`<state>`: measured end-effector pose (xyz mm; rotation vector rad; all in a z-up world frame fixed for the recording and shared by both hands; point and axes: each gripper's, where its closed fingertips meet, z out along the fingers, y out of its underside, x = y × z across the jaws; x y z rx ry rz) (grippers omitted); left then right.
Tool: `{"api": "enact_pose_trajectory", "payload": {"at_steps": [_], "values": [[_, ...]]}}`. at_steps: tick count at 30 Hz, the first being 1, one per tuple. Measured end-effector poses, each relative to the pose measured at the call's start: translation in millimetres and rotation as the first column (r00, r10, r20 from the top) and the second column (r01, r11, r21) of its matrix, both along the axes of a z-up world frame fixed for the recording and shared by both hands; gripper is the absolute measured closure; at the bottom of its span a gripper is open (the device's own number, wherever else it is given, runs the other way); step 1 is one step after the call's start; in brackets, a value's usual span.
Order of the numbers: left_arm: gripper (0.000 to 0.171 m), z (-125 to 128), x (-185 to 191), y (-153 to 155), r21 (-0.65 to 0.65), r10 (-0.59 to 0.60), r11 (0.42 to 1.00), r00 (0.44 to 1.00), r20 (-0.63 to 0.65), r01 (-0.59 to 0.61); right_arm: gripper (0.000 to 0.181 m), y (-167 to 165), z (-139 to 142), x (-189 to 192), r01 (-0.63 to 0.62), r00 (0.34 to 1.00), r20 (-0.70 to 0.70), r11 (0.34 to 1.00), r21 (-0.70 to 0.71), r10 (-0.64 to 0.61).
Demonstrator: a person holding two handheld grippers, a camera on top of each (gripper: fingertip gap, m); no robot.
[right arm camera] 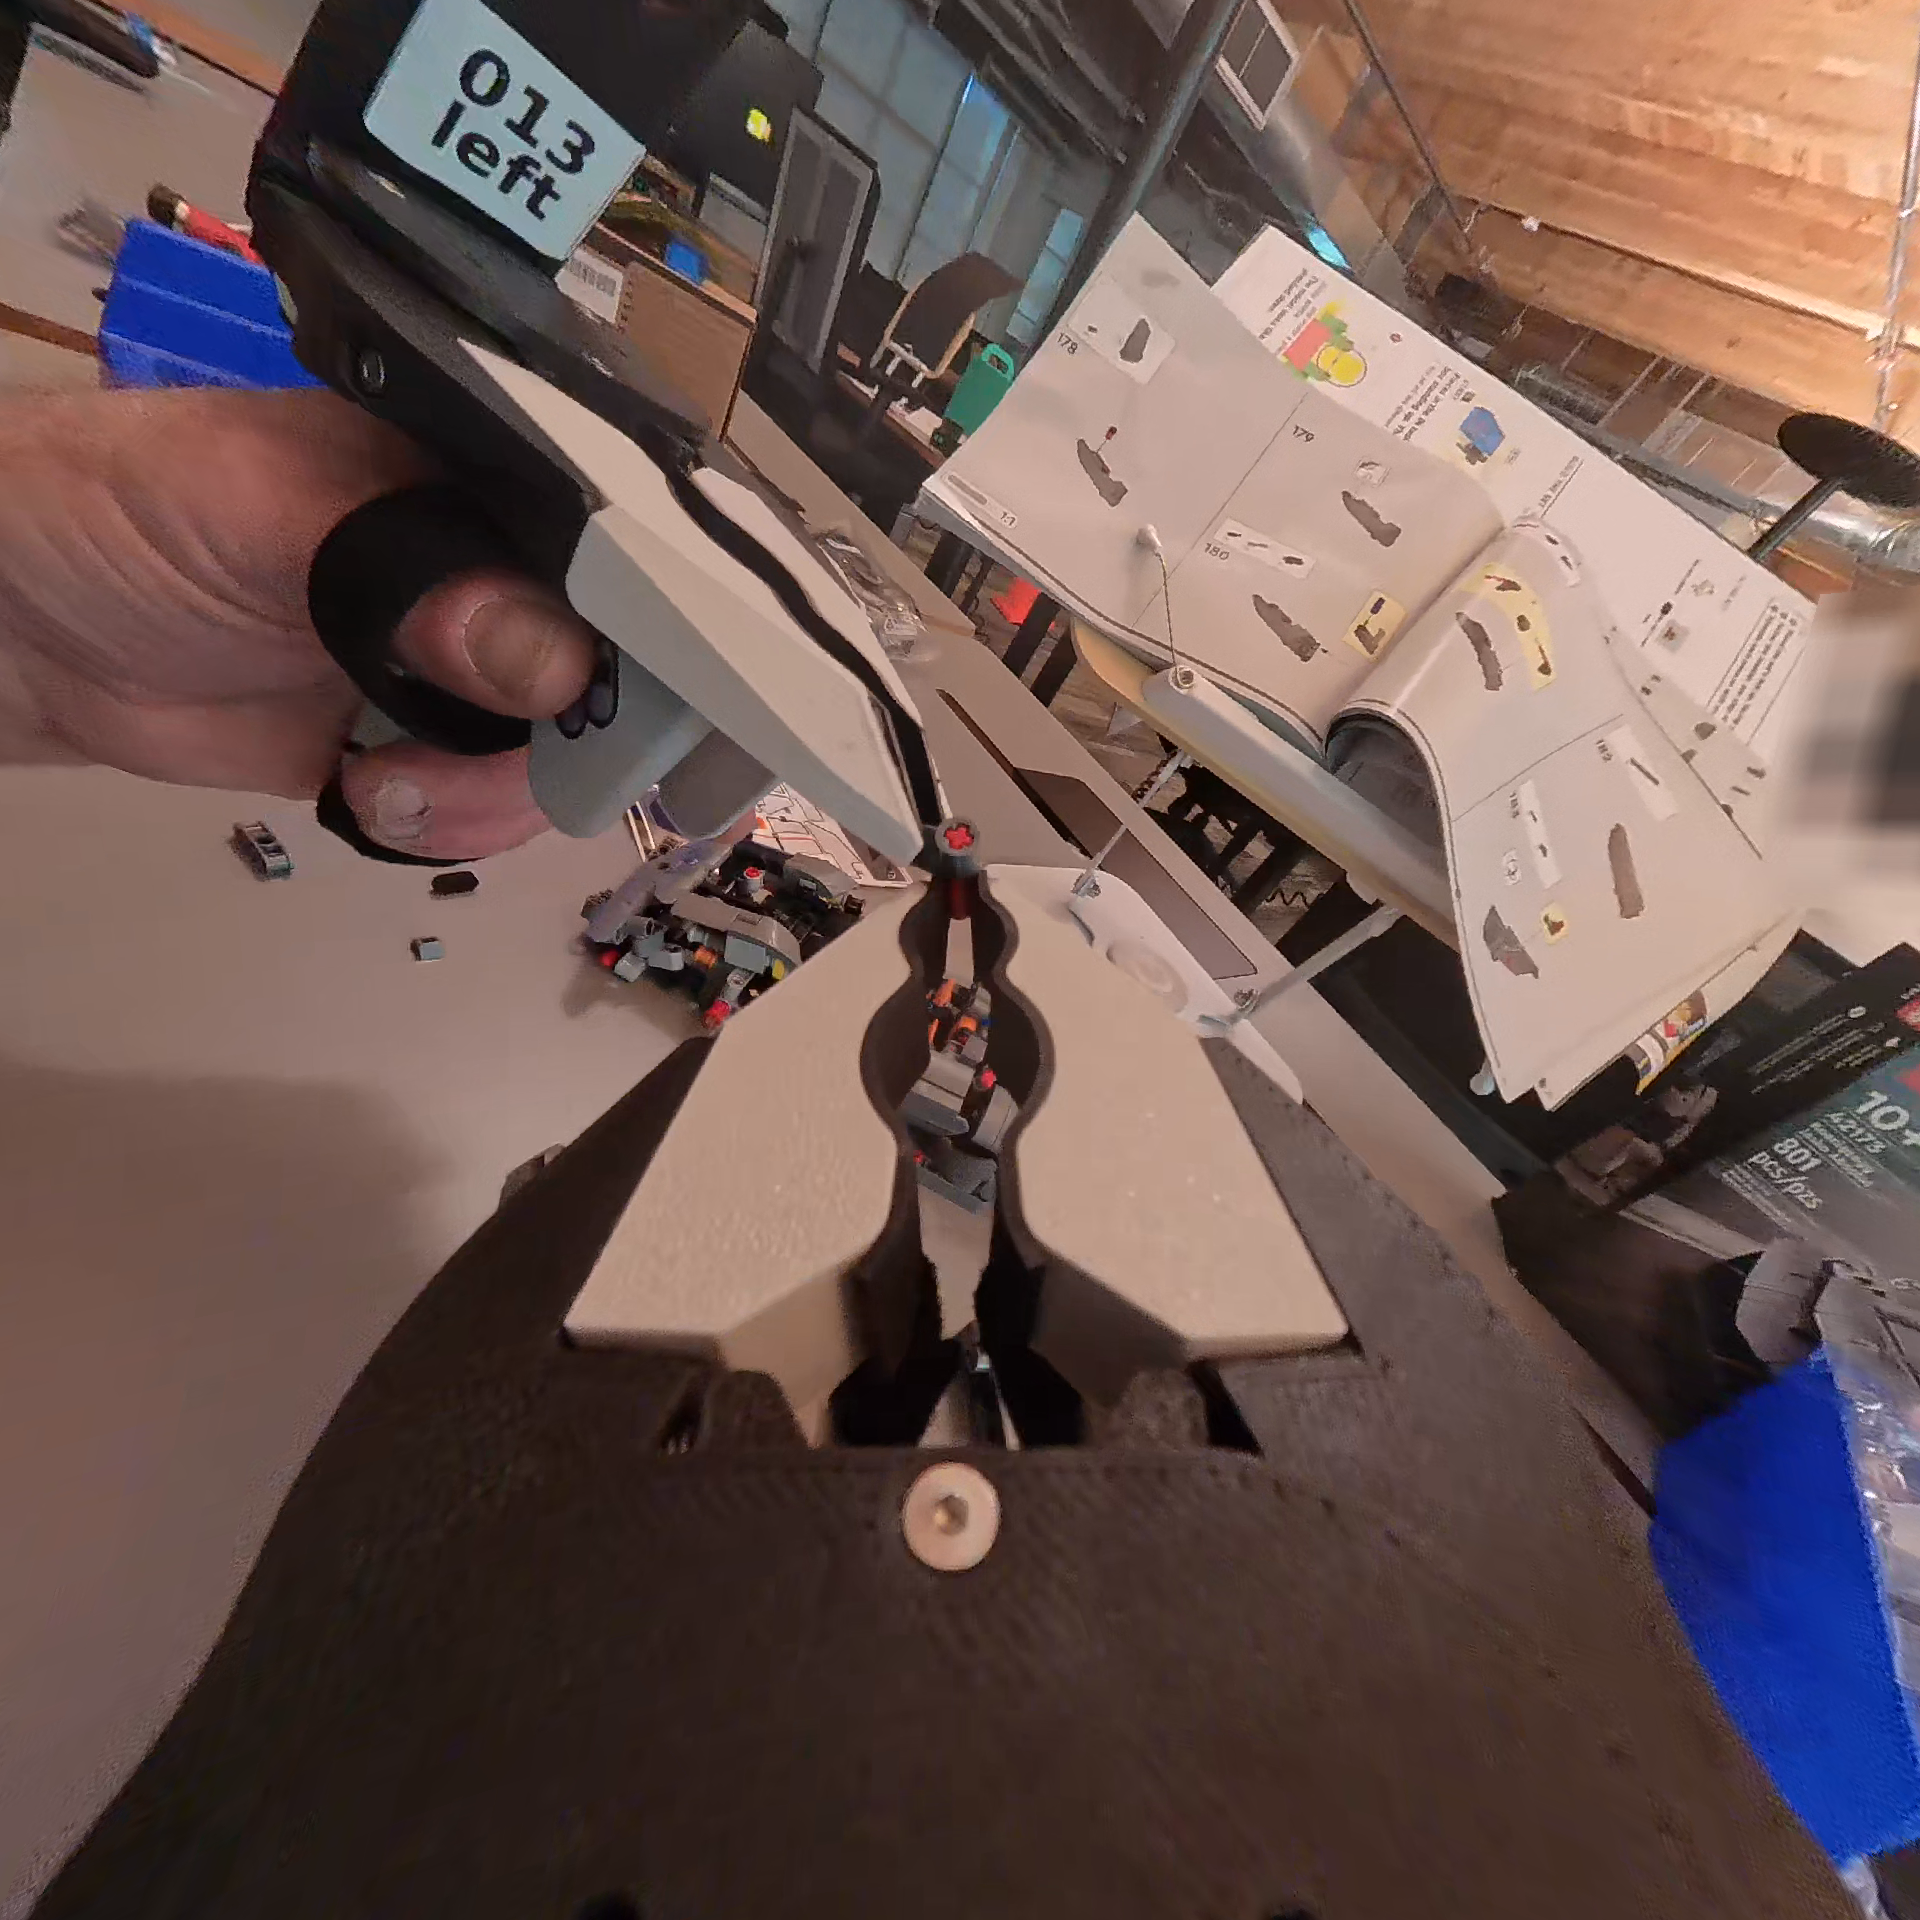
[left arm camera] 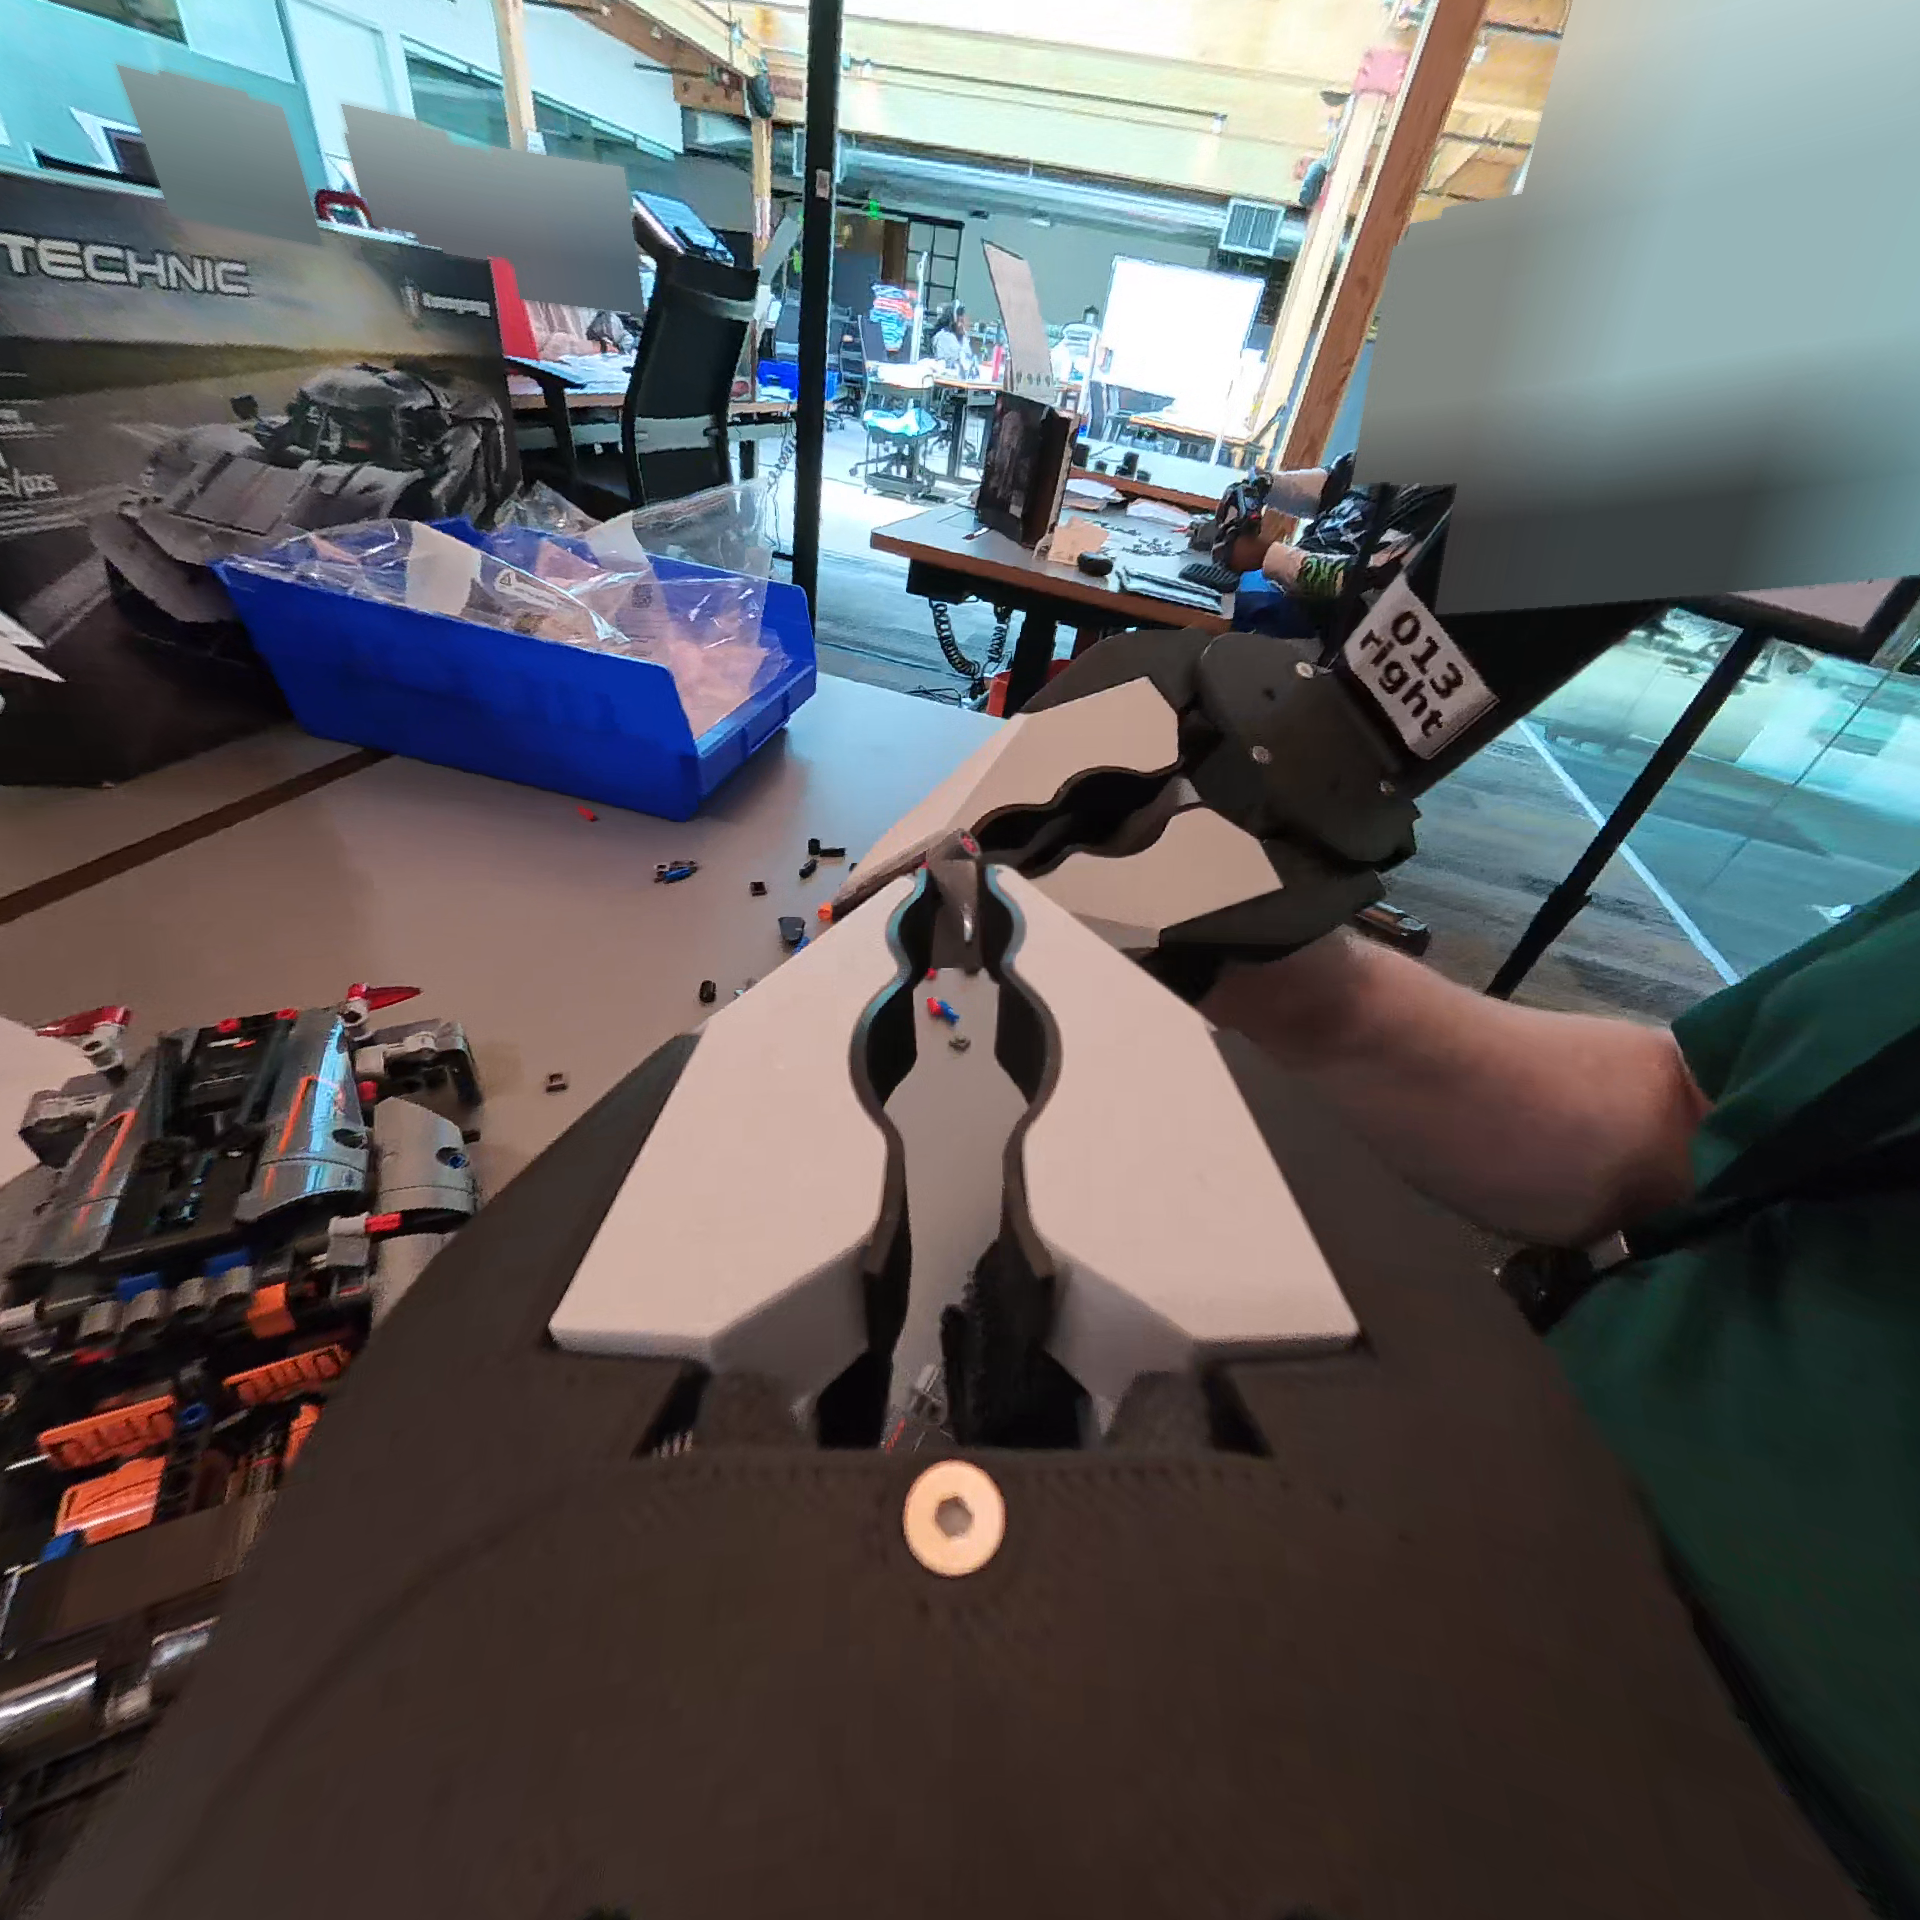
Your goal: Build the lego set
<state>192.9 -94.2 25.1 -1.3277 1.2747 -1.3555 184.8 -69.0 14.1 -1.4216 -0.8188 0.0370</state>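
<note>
Nearest the left wrist camera, the left gripper point(left arm camera: 961, 883) is closed to a narrow gap on a small dark grey connector piece point(left arm camera: 964, 894) pinched at its very fingertips. The piece's long axis runs along the fingers, pointing away from the camera, and its far end carries a red cross-shaped axle end point(right arm camera: 960, 833). The right gripper point(left arm camera: 940, 844) comes in from the right, and its tips meet the same piece at that far end. In the right wrist view the right gripper point(right arm camera: 961, 883) is likewise nearly closed, with a thin red and dark part between its tips right below the grey collar; whether it truly clamps the part I cannot tell. The left gripper's fingers point(right arm camera: 790, 707) come in there from the upper left, held by a hand point(right arm camera: 208, 603).

Below, on the grey table point(left arm camera: 416, 904), one partly built black, grey and orange model point(left arm camera: 208, 1195) lies to the left, and several small loose pieces point(left arm camera: 790, 925) are scattered beyond the fingertips. Farther back stands one blue bin point(left arm camera: 520, 675) holding clear plastic bags, with the set's dark box point(left arm camera: 208, 436) behind it. One open instruction booklet point(right arm camera: 1351, 540) rests on a stand.
</note>
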Motion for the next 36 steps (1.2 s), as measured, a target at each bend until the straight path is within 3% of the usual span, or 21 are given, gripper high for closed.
{"api": "enact_pose_trajectory", "payload": {"at_steps": [5,9,13,16,19,20,22,29,34,36], "values": [[0.167,1.7,-1.1,2.6,0.071,0.038,0.997,0.999,-0.005,-0.038,0.179,2.9,2.3,-0.6,0.008,1.0,-0.019,1.0,-0.013,-0.008],[0.167,7.2,-3.8,9.0,0.201,0.121,0.972,0.993,0.002,-0.119,0.163,7.4,2.2,8.3,0.044,0.995,-0.084,0.997,-0.062,-0.049],[0.167,9.4,-3.6,17.0,0.488,0.254,0.846,0.967,-0.016,-0.214,0.166,3.9,4.5,17.3,0.001,0.962,-0.27,0.986,-0.164,-0.046],[0.167,12.8,0.0,20.1,0.693,0.336,0.679,0.942,0.001,-0.243,0.166,-3.0,14.7,18.6,-0.139,0.856,-0.517,0.963,-0.229,0.001],[0.167,16.7,5.4,19.3,0.826,0.382,0.511,0.924,0.033,-0.24,0.169,-9.1,25.3,21.1,-0.313,0.666,-0.745,0.924,-0.221,0.047],[0.167,16.1,7.4,19.5,0.862,0.395,0.452,0.918,0.035,-0.227,0.169,-10.8,28.0,21.6,-0.364,0.602,-0.796,0.909,-0.204,0.063],[0.167,14.7,11.3,18.2,0.906,0.403,0.371,0.914,0.04,-0.203,0.167,-8.4,23.6,22.2,-0.393,0.552,-0.833,0.893,-0.22,0.037],[0.167,10.6,18.8,15.1,0.961,0.413,0.224,0.909,0.055,-0.16,0.167,-9.7,27.4,17.9,-0.485,0.393,-0.919,0.858,-0.168,0.042],[0.168,9.5,22.2,10.6,0.962,0.377,0.223,0.924,0.061,-0.154,0.176,-12.1,24.9,21.4,-0.551,0.286,-0.956,0.827,-0.111,0.062],[0.168,8.0,22.5,9.2,0.968,0.366,0.206,0.928,0.062,-0.146,0.176,-13.4,23.4,21.7,-0.555,0.275,-0.959,0.825,-0.105,0.063]]}}
